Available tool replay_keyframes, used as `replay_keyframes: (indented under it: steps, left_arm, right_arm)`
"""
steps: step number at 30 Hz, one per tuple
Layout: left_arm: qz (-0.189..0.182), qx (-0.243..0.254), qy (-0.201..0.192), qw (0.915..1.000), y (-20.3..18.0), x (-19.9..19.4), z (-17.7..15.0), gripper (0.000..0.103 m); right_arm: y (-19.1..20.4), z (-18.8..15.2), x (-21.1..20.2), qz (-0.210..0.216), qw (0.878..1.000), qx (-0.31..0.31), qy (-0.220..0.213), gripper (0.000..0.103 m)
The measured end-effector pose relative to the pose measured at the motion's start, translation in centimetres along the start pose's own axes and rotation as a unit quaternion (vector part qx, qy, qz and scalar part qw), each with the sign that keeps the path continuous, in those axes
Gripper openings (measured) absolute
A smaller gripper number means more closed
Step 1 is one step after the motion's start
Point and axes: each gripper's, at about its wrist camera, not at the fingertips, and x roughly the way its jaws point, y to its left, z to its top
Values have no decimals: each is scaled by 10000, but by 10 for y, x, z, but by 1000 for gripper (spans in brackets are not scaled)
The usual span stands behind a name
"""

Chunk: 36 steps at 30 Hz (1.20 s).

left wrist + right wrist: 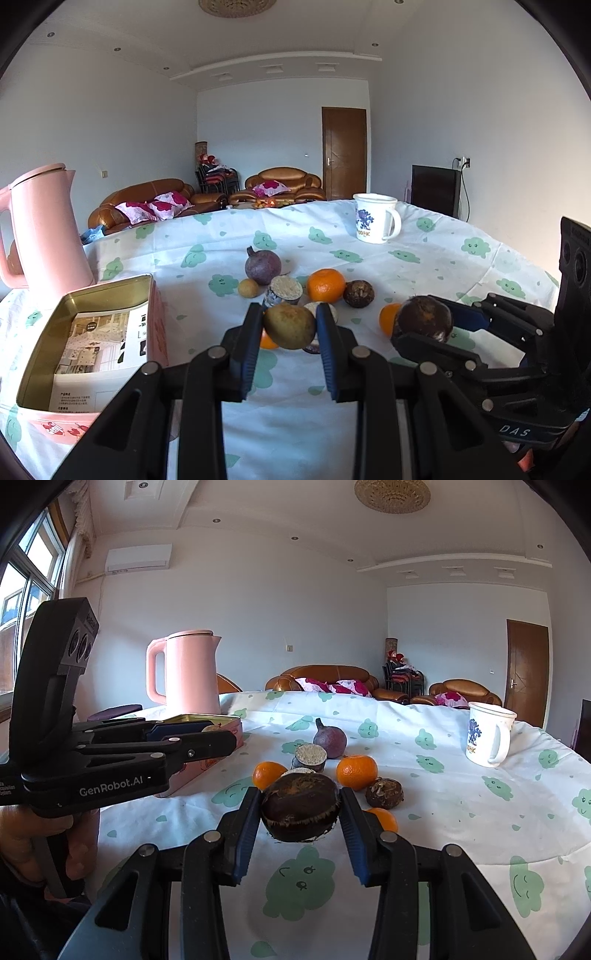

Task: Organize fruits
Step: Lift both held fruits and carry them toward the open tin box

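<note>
My left gripper (pixel 290 326) is shut on a green-brown pear (pixel 290 326) and holds it above the table. My right gripper (pixel 301 808) is shut on a dark brown round fruit (pixel 301 806), also seen in the left wrist view (pixel 424 319). On the cloth lie a purple fruit (pixel 263 266), a large tangerine (pixel 326 285), a small yellow fruit (pixel 247 287), a brown knobbly fruit (pixel 358 293) and further tangerines (pixel 269 773). A gold-lined pink tin box (pixel 88 332) stands open at the left with a leaflet inside.
A pink kettle (pixel 44 225) stands behind the tin. A white mug (pixel 376 218) stands at the far right of the table. Two small round cakes in wrappers (pixel 283 290) sit among the fruit. The table's cloth (pixel 424 258) has green cloud prints.
</note>
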Motion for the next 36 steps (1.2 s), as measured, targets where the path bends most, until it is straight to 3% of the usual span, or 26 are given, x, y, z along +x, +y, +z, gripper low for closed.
replay_keyframes:
  steps: [20,36]
  left_arm:
    - [485,82,-383,9981,5,-15,9,31]
    - [1005,-162,-190,9946,39,-17,14,31]
  right_arm:
    - [-6,8,-8,-170,9994,-59,-279,45]
    - [11,40,8,94,9992,-304,-224,45]
